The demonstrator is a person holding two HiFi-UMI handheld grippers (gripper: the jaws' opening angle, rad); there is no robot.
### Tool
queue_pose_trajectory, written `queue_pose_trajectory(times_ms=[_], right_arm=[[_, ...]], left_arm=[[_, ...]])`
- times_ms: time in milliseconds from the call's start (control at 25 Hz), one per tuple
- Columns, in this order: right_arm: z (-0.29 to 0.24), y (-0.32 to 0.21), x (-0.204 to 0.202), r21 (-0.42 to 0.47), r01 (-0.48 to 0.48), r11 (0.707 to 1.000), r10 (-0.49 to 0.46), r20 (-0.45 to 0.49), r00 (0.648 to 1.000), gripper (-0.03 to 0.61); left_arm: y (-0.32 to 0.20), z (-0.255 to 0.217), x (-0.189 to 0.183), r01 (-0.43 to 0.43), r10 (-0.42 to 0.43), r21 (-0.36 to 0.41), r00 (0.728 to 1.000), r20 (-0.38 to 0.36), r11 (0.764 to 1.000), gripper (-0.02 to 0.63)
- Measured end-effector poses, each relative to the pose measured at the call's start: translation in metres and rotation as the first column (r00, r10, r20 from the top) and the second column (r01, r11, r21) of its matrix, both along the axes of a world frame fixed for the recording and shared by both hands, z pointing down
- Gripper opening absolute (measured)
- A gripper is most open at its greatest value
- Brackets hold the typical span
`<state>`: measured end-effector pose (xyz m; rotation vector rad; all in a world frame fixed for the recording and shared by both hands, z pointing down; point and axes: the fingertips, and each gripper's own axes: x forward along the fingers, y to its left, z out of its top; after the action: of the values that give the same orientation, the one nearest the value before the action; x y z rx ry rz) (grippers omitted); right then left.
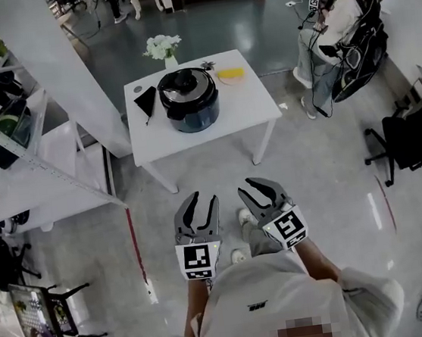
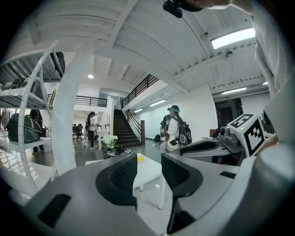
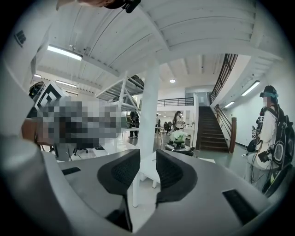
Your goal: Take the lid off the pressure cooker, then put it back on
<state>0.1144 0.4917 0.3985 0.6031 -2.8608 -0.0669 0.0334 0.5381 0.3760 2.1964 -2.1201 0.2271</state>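
The cooker [image 1: 189, 98] sits in the middle of the white tabletop [image 1: 256, 103]. Its lid [image 1: 185, 85] is on. White flowers [image 1: 163, 47] stand just behind it. A yellow thing [image 1: 230, 73] lies near its right side and a black thing [image 1: 146, 100] near its left.

The left gripper [image 1: 203, 198] and the right gripper [image 1: 263, 185] are side by side over the floor [image 1: 325, 165], well apart from the tabletop. The left fingers [image 2: 120, 177] are closed and hold nothing. The right fingers [image 3: 120, 173] are closed and hold nothing too.
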Motion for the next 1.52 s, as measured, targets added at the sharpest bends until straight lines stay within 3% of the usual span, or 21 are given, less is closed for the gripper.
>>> queue_pose_trajectory(times_ms=[560,1520], right_arm=[[0.005,-0.105,-0.036,0.007,0.024,1.000,-0.024,0.017,1.000,0.113],[0.001,-0.287,-0.084,-0.053,0.112,0.992,-0.110,0.027,0.994,0.112]], left_arm=[[-0.103,0.009,-0.032,0.010,-0.010,-0.016,1.000,0.017,1.000,0.175],[-0.280,0.003,-0.084,0.127,-0.124,-0.051,0.991,0.053,0.991,0.175]])
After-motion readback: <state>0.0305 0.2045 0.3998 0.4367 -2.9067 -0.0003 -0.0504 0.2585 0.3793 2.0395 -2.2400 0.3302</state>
